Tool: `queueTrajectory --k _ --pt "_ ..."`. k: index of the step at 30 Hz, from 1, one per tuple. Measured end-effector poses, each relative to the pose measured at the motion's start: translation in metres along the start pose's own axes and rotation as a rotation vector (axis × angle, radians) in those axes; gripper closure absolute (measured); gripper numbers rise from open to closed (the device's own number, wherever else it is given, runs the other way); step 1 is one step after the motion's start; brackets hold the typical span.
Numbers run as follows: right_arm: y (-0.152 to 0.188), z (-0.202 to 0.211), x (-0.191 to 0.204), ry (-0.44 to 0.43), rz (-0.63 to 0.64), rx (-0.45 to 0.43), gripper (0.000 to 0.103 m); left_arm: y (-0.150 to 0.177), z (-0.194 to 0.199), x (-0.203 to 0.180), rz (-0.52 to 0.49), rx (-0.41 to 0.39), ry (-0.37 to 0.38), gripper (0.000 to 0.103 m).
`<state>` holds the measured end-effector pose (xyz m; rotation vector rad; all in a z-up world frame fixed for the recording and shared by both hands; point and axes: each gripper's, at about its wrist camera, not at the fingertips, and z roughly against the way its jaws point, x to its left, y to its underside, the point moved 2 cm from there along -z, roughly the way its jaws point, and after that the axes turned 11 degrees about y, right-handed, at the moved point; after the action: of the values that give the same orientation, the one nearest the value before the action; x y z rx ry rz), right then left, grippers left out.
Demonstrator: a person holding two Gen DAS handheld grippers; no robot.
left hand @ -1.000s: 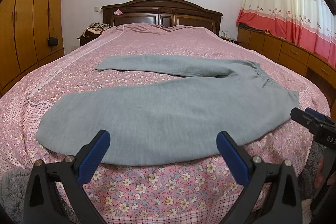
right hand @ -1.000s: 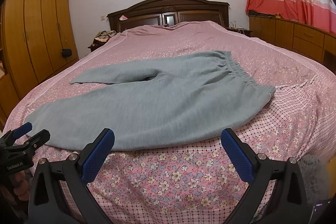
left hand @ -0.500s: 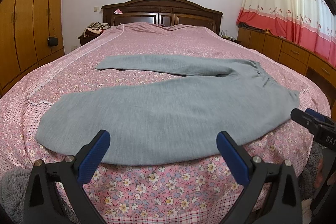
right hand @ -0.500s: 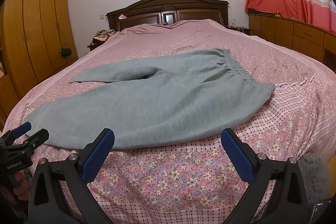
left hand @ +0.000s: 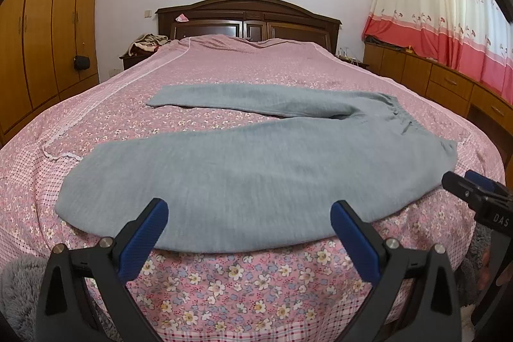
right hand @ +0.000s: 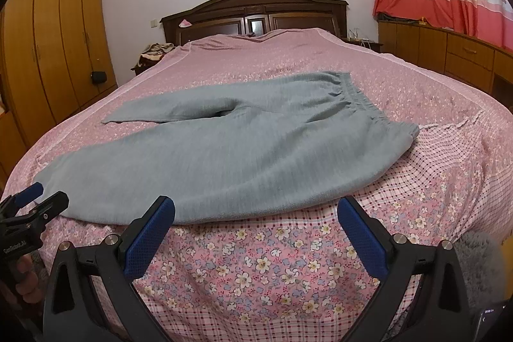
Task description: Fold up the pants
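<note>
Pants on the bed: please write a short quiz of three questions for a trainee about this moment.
1. True or false: the left tool is shut on the pants.
2. On which side of the bed does the waistband lie?
A. the right tool's side
B. the left tool's side
3. Fill in: the two legs lie ____, not stacked.

Key:
1. False; both the left tool and the right tool are open and hold nothing.
2. A
3. apart
</note>
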<state>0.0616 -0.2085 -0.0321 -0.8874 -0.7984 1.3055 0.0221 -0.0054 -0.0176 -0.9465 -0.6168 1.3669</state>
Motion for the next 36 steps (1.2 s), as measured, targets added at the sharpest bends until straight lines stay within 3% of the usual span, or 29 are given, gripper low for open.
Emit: queueTrajectory --k 9,15,20,24,27,29,33,36 --pt "-0.008 -0.002 0.003 0.003 0.007 0.012 0.0 -0.006 -0.003 0.007 0.029 0.013 0.02 0.0" --pt "-0.033 0.008 0.002 -0.004 0.012 0.023 0.0 -0.024 -0.002 0.017 0.053 -0.005 0.038 0.0" --pt "-0.058 0.016 0.003 -0.001 0.045 0.018 0.0 -0.042 -0.013 0.018 0.018 -0.002 0.049 0.0" --pt "-0.077 0.018 0.005 0.001 0.075 0.024 0.0 -0.07 -0.02 0.012 -0.044 -0.028 0.063 0.0" --pt "-0.098 0.02 0.006 -0.096 0.134 0.002 0.0 -0.1 -0.029 0.011 -0.118 -0.046 0.02 0.0" --pt "-0.111 0.019 0.009 -0.13 0.199 -0.013 0.0 -0.119 -0.04 0.014 -0.157 -0.061 -0.014 0.0" --pt "-0.141 0.0 0.018 -0.13 0.374 -0.079 0.0 -0.162 -0.071 0.018 -0.256 -0.038 0.047 0.0" --pt "-0.158 -0.026 0.03 -0.186 0.516 -0.088 0.0 -0.188 -0.093 0.014 -0.368 -0.027 0.019 0.0"
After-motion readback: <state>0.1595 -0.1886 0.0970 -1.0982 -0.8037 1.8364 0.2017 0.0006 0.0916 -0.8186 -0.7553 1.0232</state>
